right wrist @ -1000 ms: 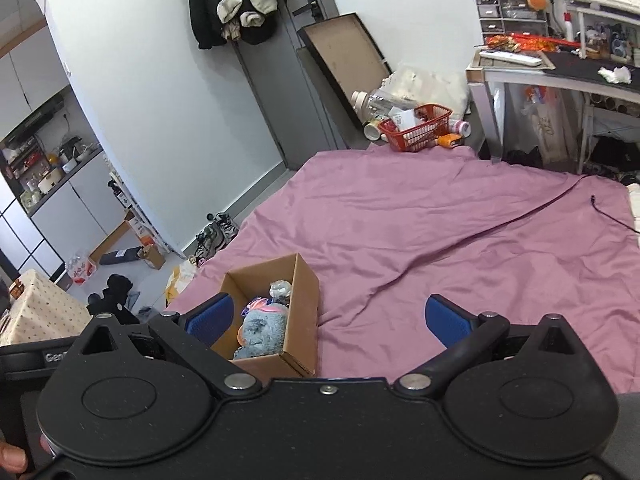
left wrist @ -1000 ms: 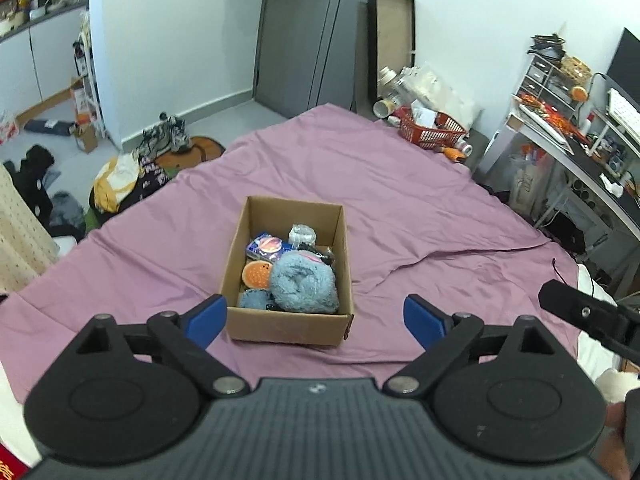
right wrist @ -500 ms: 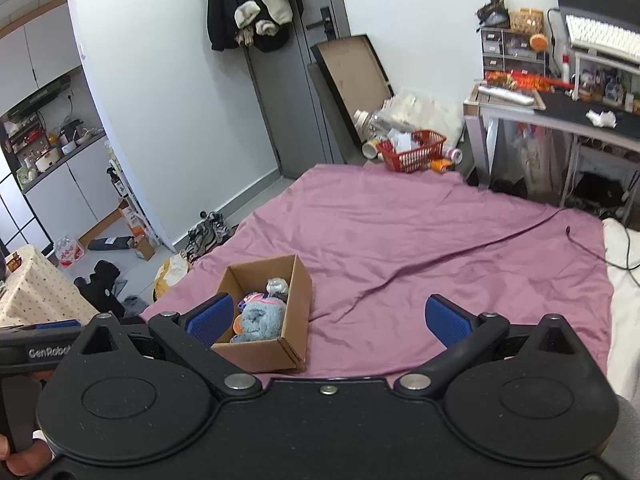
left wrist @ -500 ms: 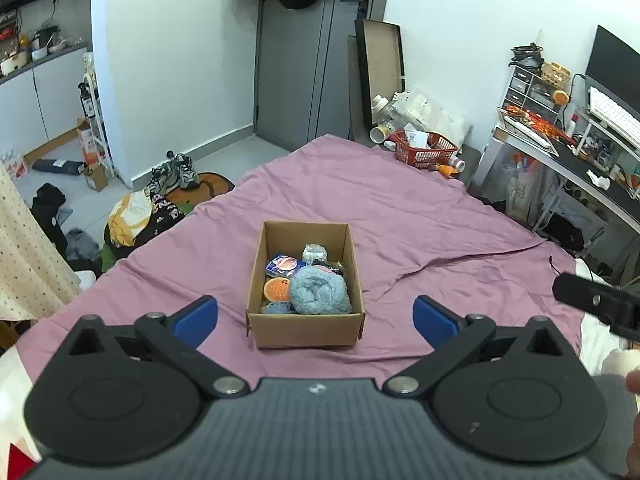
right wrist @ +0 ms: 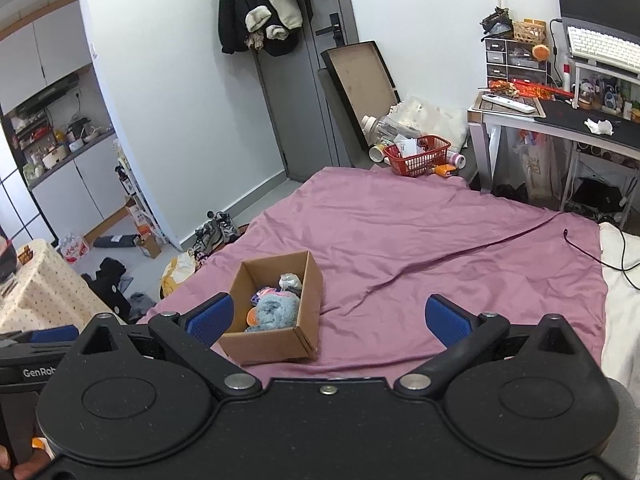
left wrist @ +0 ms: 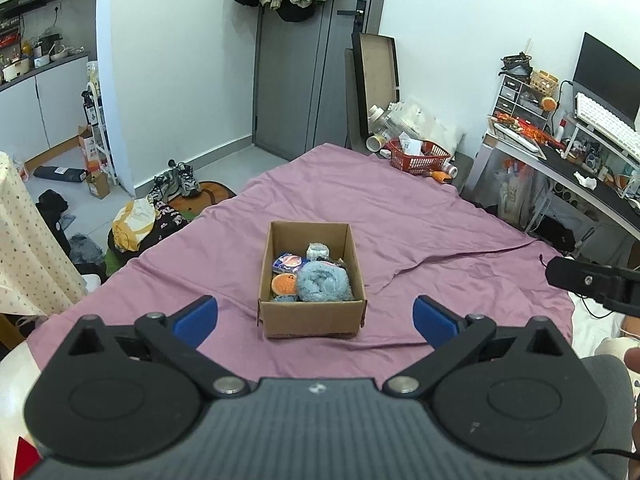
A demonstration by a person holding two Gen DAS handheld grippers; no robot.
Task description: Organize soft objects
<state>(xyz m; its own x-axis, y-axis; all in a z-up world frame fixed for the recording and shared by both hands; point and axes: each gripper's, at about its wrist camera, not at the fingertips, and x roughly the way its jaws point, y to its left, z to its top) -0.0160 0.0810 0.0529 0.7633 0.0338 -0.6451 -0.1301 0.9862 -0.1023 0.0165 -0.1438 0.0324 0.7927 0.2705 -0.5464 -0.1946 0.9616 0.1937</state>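
Observation:
A brown cardboard box [left wrist: 312, 316] stands on the purple bedsheet [left wrist: 420, 232]. It holds a fluffy blue soft toy [left wrist: 325, 282], an orange round item [left wrist: 285, 283] and other small soft things. The box also shows in the right wrist view [right wrist: 276, 344] with the blue toy [right wrist: 276, 310] inside. My left gripper [left wrist: 315, 316] is open and empty, held back from the box and centred on it. My right gripper [right wrist: 326, 318] is open and empty, to the right of the box and above the sheet.
A red basket [left wrist: 420, 155] sits at the bed's far end. A desk [right wrist: 560, 124] with clutter stands on the right. Shoes [left wrist: 178, 178], bags and clothes lie on the floor to the left. A grey door [left wrist: 304, 80] is at the back.
Both grippers have drawn back and up from the box, which looks smaller and farther now. Both stay open and empty. The box has not moved.

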